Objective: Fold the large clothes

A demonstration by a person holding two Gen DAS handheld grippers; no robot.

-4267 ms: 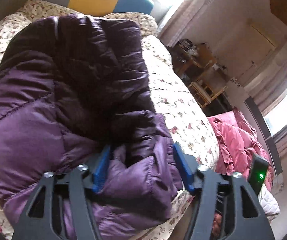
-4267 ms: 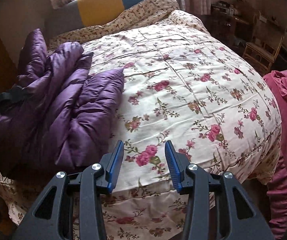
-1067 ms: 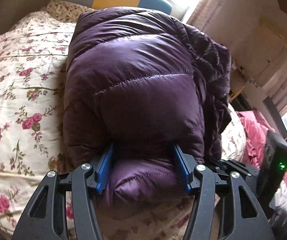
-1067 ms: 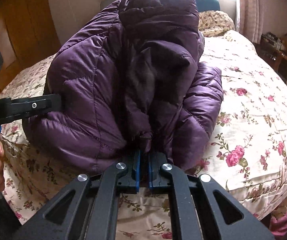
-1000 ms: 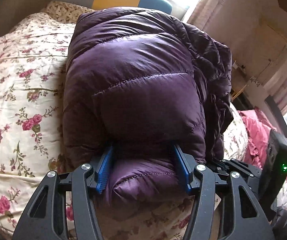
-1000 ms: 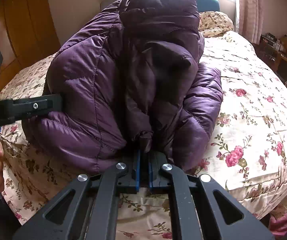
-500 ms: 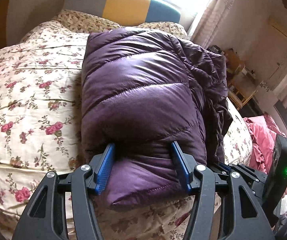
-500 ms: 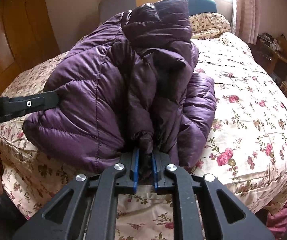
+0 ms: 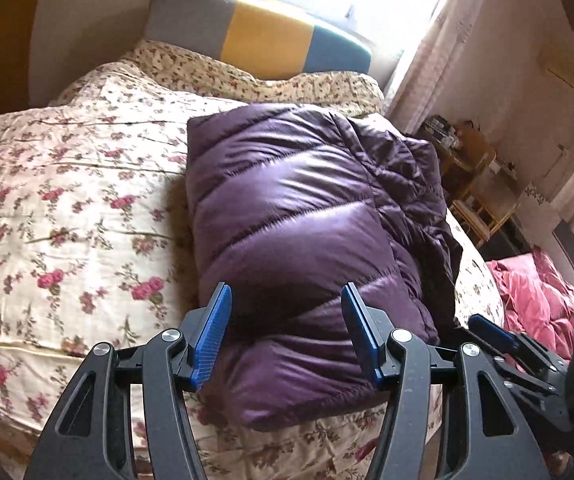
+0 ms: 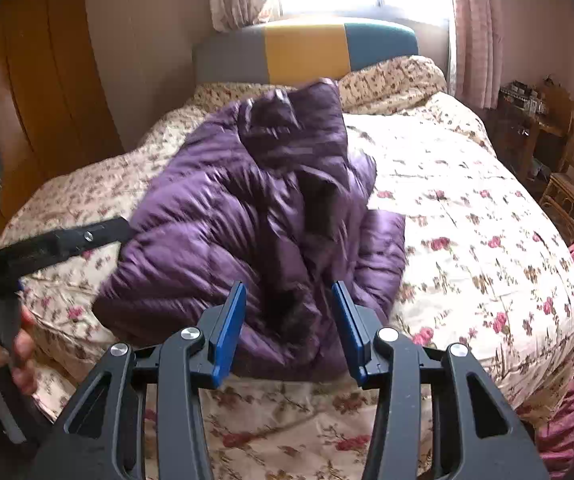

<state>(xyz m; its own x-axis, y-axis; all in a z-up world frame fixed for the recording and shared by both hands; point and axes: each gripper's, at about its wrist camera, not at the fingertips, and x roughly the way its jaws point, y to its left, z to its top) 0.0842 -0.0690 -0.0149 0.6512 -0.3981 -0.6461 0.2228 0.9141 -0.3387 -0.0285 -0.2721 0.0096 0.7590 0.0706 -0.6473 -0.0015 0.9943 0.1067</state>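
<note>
Both tools (image 9: 285,336) (image 10: 289,328) spread wide, purple jacket (image 9: 307,240) folded on bed (image 9: 67,200).

Both wrist views face the jacket (image 9: 295,216) closely.

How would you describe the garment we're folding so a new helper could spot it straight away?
Start at the bed with the floral quilt and the grey, yellow and teal headboard. Lying on the quilt near its foot edge is the purple puffer jacket, folded into a bulky bundle. It is the only shiny, quilted, dark purple thing there; the heap beside the bed is pink bedding.
</note>
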